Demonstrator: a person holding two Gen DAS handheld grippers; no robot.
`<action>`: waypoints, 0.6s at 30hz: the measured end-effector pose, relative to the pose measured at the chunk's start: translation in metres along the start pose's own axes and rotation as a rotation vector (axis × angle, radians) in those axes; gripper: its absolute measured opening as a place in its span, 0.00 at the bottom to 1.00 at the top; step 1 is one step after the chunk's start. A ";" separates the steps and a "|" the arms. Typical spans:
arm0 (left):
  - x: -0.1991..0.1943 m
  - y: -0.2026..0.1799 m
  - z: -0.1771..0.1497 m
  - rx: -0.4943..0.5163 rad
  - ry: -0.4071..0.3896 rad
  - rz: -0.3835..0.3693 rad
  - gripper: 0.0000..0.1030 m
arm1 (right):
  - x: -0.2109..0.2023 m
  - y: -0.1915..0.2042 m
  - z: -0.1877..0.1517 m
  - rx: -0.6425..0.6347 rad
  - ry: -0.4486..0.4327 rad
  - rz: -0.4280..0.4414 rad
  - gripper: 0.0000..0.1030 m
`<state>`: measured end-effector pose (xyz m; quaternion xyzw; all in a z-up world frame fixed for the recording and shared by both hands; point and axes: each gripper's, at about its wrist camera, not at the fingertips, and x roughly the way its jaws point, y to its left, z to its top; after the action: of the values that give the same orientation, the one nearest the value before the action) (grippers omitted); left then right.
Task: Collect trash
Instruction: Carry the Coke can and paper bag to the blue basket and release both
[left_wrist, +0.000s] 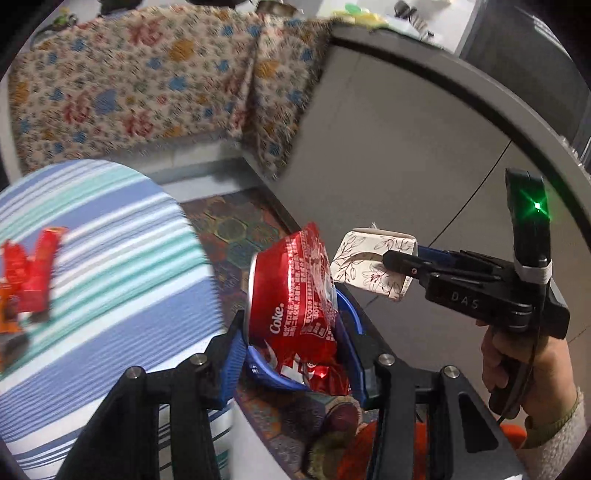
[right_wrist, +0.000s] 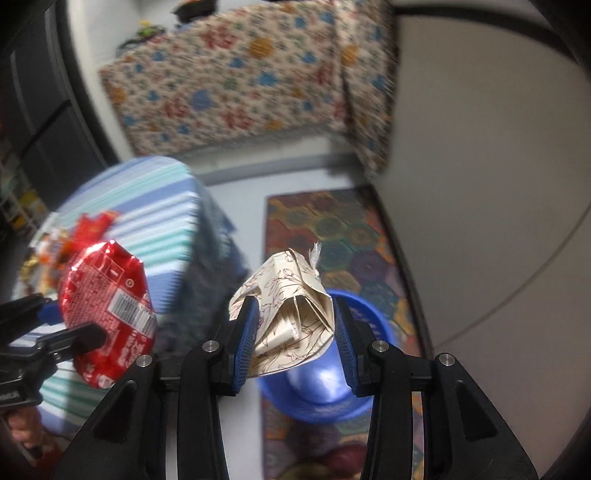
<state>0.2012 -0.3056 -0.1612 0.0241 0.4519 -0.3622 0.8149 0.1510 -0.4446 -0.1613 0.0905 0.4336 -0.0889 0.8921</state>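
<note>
Here both grippers (left_wrist: 295, 325) (right_wrist: 295, 332) hover level, clamping Coke can (left_wrist: 291, 288) and paper cup (right_wrist: 288, 314)

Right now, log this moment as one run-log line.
left gripper: shut on crushed Coke can | right gripper: shut on crumpled paper cup | blue bin: below the cup | wrappers: on striped table

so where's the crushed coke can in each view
Left wrist: crushed Coke can at lower centre, clamped in the left gripper.
Right wrist: at lower left, its base facing the camera.
Shared landmark: the blue bin, below the can and under the paper cup.
</note>
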 end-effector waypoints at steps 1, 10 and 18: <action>0.013 -0.005 0.001 0.003 0.013 -0.001 0.46 | 0.005 -0.008 -0.002 0.007 0.011 -0.008 0.40; 0.108 -0.028 0.005 0.021 0.100 0.006 0.46 | 0.035 -0.070 -0.022 0.097 0.080 -0.024 0.40; 0.151 -0.037 0.004 0.042 0.145 0.015 0.47 | 0.050 -0.087 -0.023 0.136 0.110 -0.046 0.41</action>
<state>0.2311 -0.4201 -0.2626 0.0706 0.5020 -0.3627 0.7819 0.1437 -0.5272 -0.2219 0.1459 0.4766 -0.1334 0.8566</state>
